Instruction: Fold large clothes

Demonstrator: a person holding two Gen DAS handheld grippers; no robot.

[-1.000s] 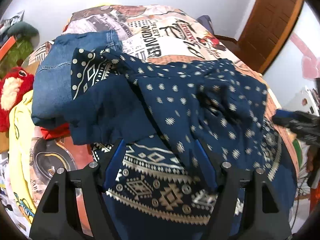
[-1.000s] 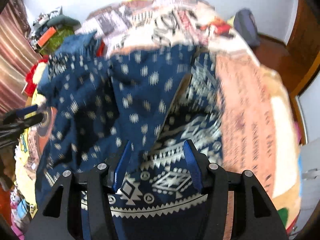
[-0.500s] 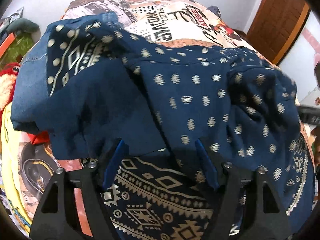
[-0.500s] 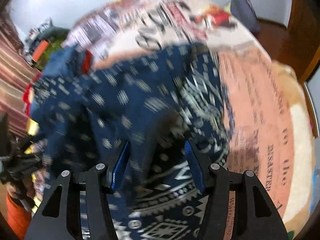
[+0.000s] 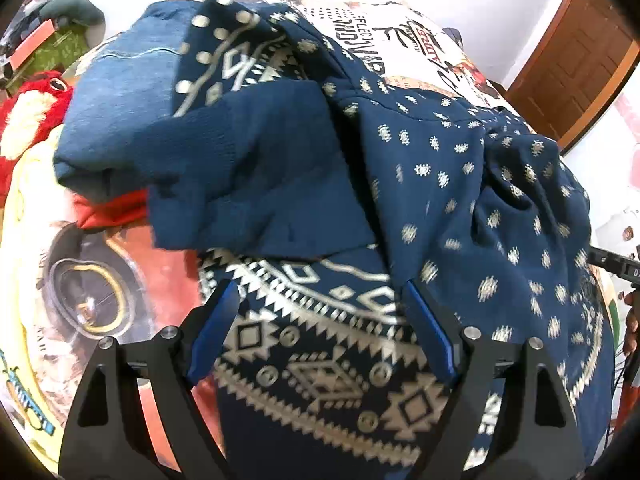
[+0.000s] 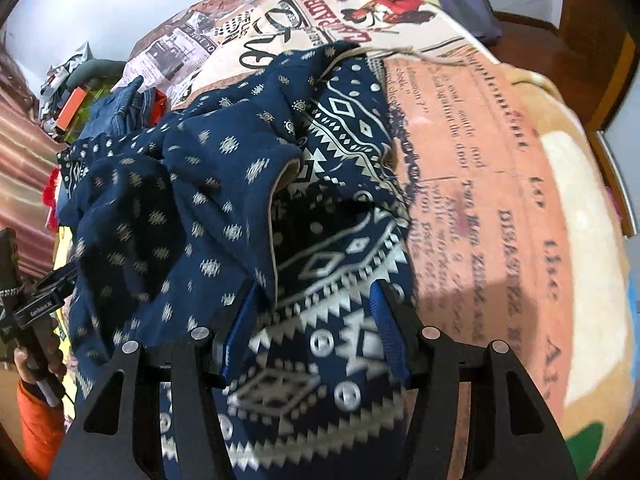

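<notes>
Spread across the middle of the bed [image 6: 500, 184], over its printed newspaper-style cover: a large navy garment [image 5: 420, 168] with small cream motifs above and a broad cream geometric border along the hem; bunched and partly doubled over itself, a plain dark inner face turned up toward the bed's left side, the border band draped forward to the near edge; seen from the right wrist view as the same navy garment [image 6: 208, 184], rumpled in folds on the left half, border panel running along its right flank beside bare pinkish cover. Left gripper [image 5: 320, 320] at the near edge, blue-lined fingers [image 5: 216, 324] spread wide apart with the hem's patterned band lying between and under them; no pinch on the cloth visible. Right gripper [image 6: 312, 320] likewise at the near edge, fingers [image 6: 386, 328] parted, the border band bulging up between them; cannot tell whether any fabric is caught lower down. Beyond the garment toward the bed's far left corner: folded blue jeans [image 5: 120, 92], partly covered by the navy cloth, with a strip of red fabric [image 5: 112, 210] beneath; a red plush toy [image 5: 32, 120] and yellow fabric [image 5: 24, 216] along the left edge. Dark cushion [image 6: 468, 0] at the far right corner; brown wooden door [image 5: 576, 48] past the bed on the right.
</notes>
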